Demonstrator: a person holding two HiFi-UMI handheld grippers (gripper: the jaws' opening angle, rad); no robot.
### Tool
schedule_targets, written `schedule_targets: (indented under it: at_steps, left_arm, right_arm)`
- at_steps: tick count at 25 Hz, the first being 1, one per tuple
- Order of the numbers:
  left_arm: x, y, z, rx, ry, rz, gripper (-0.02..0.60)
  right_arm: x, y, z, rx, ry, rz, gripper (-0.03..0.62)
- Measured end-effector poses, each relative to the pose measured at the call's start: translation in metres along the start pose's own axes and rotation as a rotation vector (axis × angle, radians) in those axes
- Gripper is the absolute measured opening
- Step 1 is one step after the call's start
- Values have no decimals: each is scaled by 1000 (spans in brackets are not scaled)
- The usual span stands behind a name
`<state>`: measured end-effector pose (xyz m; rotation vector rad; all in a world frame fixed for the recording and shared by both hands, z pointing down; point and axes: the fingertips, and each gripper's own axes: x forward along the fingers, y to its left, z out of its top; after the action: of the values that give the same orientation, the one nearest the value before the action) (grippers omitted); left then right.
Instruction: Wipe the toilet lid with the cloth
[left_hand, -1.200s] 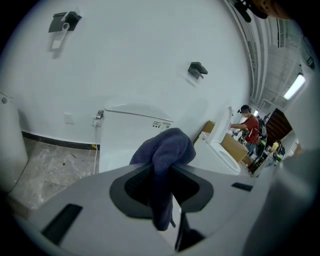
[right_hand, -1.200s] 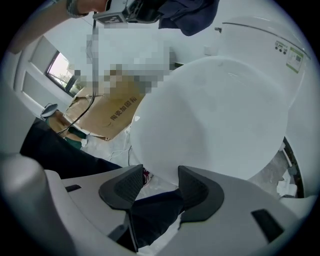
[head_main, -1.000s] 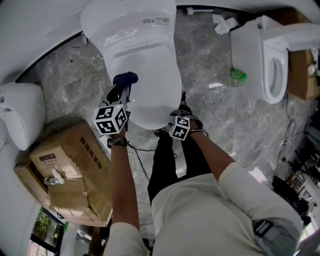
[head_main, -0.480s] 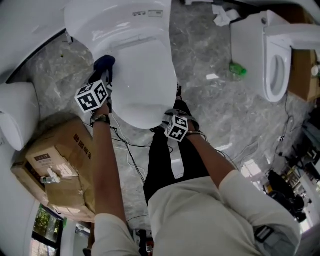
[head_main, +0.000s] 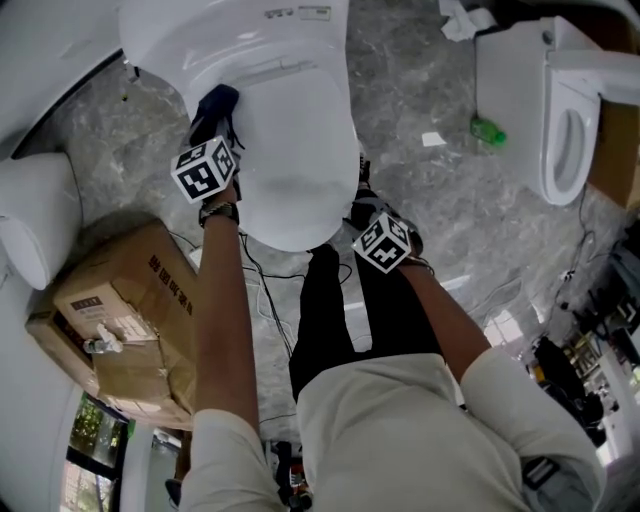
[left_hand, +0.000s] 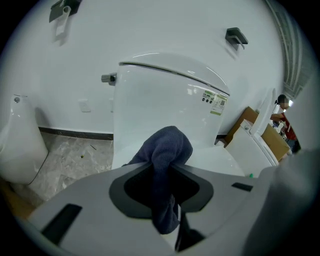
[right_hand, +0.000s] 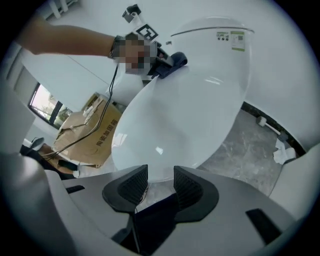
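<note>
Cloth at the lid's rear left; right gripper at the front rim.
Near: right gripper (right_hand: 160, 182), jaws apart after just closing partway, nothing between them, just off the front rim of the closed white toilet lid (head_main: 300, 130). Farther: left gripper (left_hand: 164, 167) clamped on the dark blue cloth (left_hand: 167, 147), at the lid's left edge by the hinge. Tank (left_hand: 165, 95) beyond.

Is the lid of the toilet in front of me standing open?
No, that toilet lid lies shut, the left gripper holding a dark blue cloth near its rear.
</note>
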<state>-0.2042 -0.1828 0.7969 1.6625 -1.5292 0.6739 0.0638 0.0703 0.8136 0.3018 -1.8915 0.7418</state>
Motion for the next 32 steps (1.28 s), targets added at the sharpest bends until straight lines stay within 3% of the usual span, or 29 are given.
schedule_targets:
  at_steps: [9,13,20,25,32]
  left_arm:
    - [22,-109,2,84,32,-89,83]
    - [31,-160,-3,135,58,-143,84]
    - [29,-219,-33,204,111,-224,84]
    - [22,-235,-71,259,131,-269,84]
    - [-11,-210,-106,243,173,-262,84]
  right_arm:
    - [-62,-68,-21,247,-136,-139,177]
    - [-97,-93,-10,357,-259,-173,176]
    - [-145,-141,19,457,-435,-266,143]
    - [-157,-155,39,473,-486,-303,63]
    - [-158,-145,72,431,-522,-295,48]
